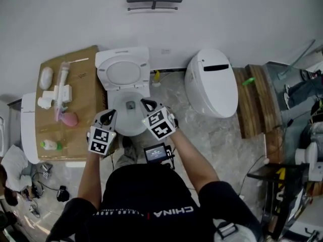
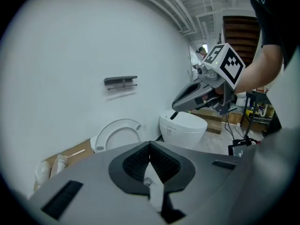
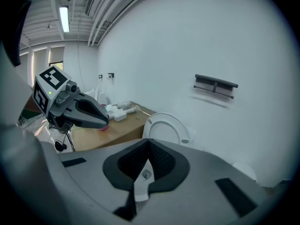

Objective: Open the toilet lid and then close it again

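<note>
toilet: white ceramic toilet bowl (image 1: 128, 121) is standing uncovered, its white oval lid (image 1: 122, 72) leaning upright on the wall behind the bowl | left: grey left gripper (image 1: 107, 116) is hovering over the bowl's front-left rim, jaws clenched on nothing | right: grey right gripper (image 1: 147, 104) is hovering over the bowl's front-right side, jaws clenched, empty

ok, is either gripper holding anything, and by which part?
Nothing is held. The left gripper and right gripper both have their fingers shut with nothing between them, apart from the raised lid.
</note>
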{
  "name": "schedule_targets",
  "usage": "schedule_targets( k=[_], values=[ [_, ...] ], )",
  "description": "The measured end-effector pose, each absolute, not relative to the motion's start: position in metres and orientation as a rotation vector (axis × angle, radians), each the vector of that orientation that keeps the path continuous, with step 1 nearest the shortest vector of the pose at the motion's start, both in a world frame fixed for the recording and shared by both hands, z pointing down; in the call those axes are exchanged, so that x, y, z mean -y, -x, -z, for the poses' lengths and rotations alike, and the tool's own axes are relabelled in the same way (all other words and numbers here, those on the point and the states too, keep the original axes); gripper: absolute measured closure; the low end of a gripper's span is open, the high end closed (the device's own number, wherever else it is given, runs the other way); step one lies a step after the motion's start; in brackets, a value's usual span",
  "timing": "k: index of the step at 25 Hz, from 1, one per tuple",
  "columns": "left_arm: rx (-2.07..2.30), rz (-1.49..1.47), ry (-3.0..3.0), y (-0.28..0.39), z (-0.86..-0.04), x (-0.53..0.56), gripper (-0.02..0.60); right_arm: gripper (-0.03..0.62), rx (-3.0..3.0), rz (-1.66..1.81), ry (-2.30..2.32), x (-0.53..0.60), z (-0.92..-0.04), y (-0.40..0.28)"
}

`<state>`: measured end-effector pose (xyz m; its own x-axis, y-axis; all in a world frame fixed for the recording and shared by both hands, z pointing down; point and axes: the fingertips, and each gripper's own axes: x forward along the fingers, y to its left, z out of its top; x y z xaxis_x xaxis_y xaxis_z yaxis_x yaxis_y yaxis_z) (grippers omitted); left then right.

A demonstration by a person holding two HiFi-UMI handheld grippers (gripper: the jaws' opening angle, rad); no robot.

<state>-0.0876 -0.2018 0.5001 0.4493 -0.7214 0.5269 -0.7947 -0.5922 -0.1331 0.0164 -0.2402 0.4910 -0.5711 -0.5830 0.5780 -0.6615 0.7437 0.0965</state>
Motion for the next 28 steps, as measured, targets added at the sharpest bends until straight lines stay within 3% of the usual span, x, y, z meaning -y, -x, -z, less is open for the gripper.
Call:
schedule_targets(
  k=[11, 28],
  values=[
    [1.212, -0.819, -2.62, 0.134, -0.506, 0.288, 0.572, 0.58, 2.279, -0.23, -1.026, 0.317, -0.494, 0.027],
    [1.309, -0.864, -2.553, 0.119, -0.504, 0.326, 0.572, 0.58, 2.344, -0.225, -0.91, 0.364, -0.498, 0.015]
  ],
)
